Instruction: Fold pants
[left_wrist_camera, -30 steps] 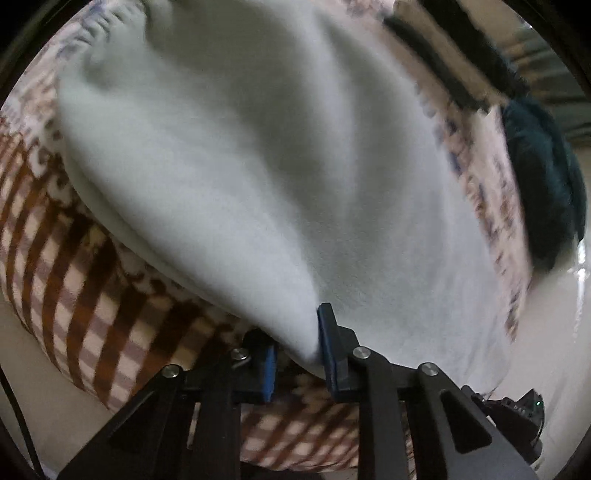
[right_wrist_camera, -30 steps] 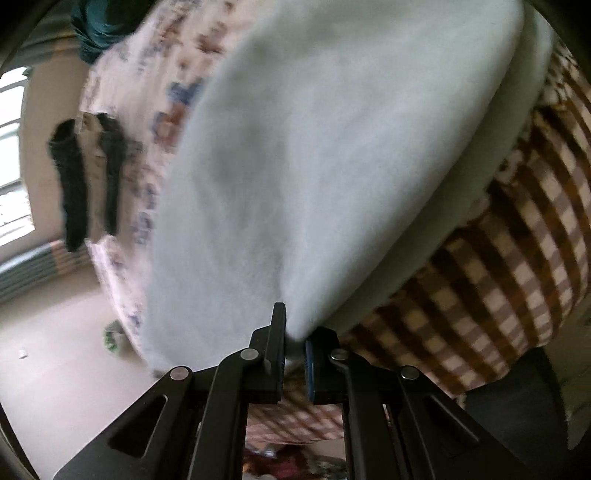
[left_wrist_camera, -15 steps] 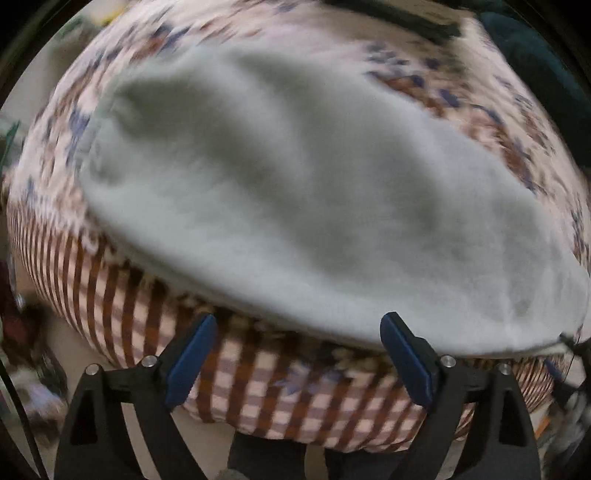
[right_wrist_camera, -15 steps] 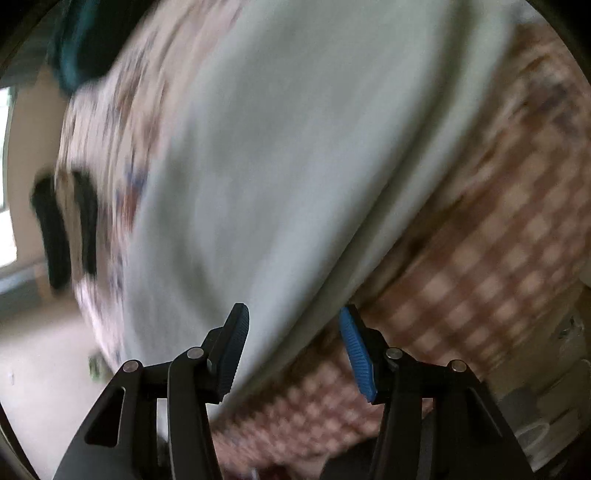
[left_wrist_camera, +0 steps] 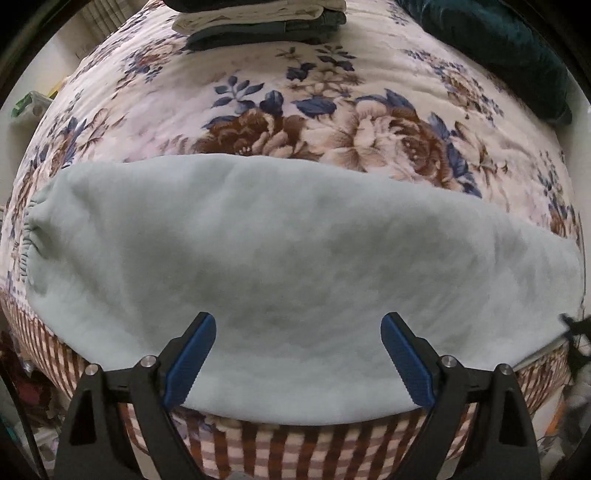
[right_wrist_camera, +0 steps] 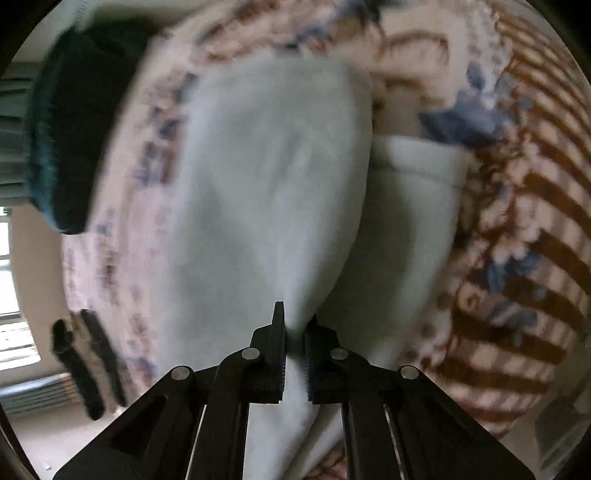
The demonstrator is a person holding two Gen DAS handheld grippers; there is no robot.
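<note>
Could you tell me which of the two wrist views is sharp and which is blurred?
Left wrist view: sharp, the pale pants and floral bedcover crisp, with fisheye bulging. Right wrist view: motion-smeared bedcover and dark cushion; only the right gripper looks crisp.

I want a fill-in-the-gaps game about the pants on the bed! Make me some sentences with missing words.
1. The pale green pants lie on a blanket printed with big ____.
2. The left gripper is wide ____ above the pants.
3. The right gripper is shut on the ____.
4. At the far edge of the bed sits a stack of folded ____.

Missing words: flowers; open; pants; clothes
</note>
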